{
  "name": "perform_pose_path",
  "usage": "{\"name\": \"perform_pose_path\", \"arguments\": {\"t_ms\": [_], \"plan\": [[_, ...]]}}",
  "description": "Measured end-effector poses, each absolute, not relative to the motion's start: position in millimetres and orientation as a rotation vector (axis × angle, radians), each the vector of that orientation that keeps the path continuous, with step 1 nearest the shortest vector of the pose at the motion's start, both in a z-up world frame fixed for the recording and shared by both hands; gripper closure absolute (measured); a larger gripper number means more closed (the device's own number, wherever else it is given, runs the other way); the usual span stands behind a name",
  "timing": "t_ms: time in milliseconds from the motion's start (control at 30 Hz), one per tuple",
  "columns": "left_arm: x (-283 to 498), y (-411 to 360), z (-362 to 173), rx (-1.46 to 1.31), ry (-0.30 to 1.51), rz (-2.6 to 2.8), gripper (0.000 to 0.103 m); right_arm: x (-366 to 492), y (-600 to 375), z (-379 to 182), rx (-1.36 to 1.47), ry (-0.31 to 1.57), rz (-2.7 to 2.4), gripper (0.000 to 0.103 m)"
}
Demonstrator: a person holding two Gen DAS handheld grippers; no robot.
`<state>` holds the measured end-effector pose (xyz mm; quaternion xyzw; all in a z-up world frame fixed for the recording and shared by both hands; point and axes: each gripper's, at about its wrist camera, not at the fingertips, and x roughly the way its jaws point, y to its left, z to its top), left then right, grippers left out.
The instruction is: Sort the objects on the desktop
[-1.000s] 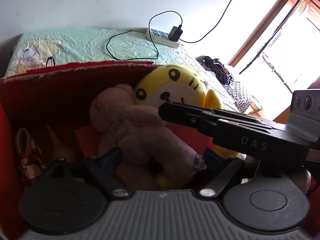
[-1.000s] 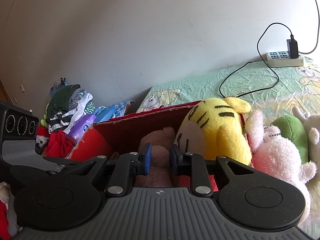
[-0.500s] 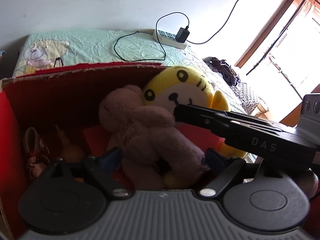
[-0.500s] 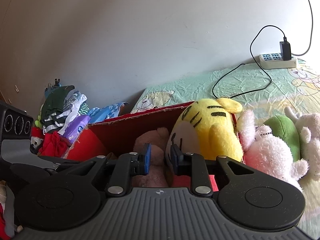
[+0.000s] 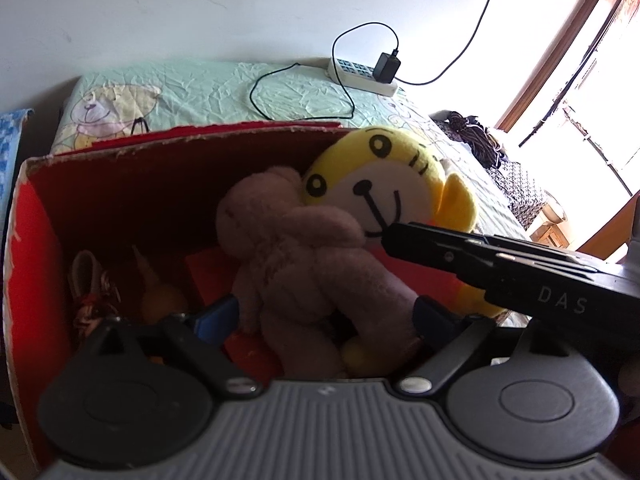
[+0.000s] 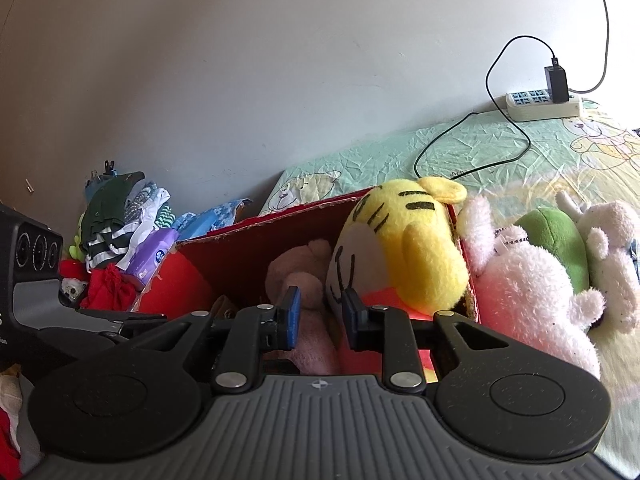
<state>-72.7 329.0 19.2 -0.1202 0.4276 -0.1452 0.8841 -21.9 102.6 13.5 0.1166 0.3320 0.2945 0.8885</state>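
A red cardboard box [image 5: 36, 260] stands on the bed. Inside it a pink plush toy [image 5: 312, 280] lies against a yellow tiger plush [image 5: 380, 184]. My left gripper [image 5: 324, 316] is wide open over the box's near side, its blue pads on either side of the pink plush's legs without squeezing them. My right gripper [image 6: 322, 316] hovers at the box's near rim [image 6: 256, 256], its fingers a narrow gap apart and holding nothing. Through that gap the pink plush [image 6: 296, 276] shows, with the tiger [image 6: 420, 248] just to its right. From the left wrist view the right gripper [image 5: 400, 236] reaches in from the right.
A fluffy white plush [image 6: 528, 288], a green plush [image 6: 560, 240] and another white plush [image 6: 612, 248] lie right of the box. A power strip [image 5: 360, 76] with a black cable sits by the wall. Clothes [image 6: 120, 216] are piled at the left. Small items [image 5: 92, 288] lie in the box.
My left gripper has drawn back and up from the box, so more of its rim and the bed shows. Both grippers' finger gaps are unchanged. The plush toys stay put.
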Motion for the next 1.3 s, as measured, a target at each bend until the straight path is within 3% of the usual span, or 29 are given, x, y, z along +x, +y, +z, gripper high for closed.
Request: {"name": "perform_pose_path", "arguments": {"t_ms": [1300], "plan": [[-97.3,307.7,19.5,-0.192,0.924,-0.143,0.003,-47.6,85.5,9.5,0.287,0.66,0.573,0.077]]}}
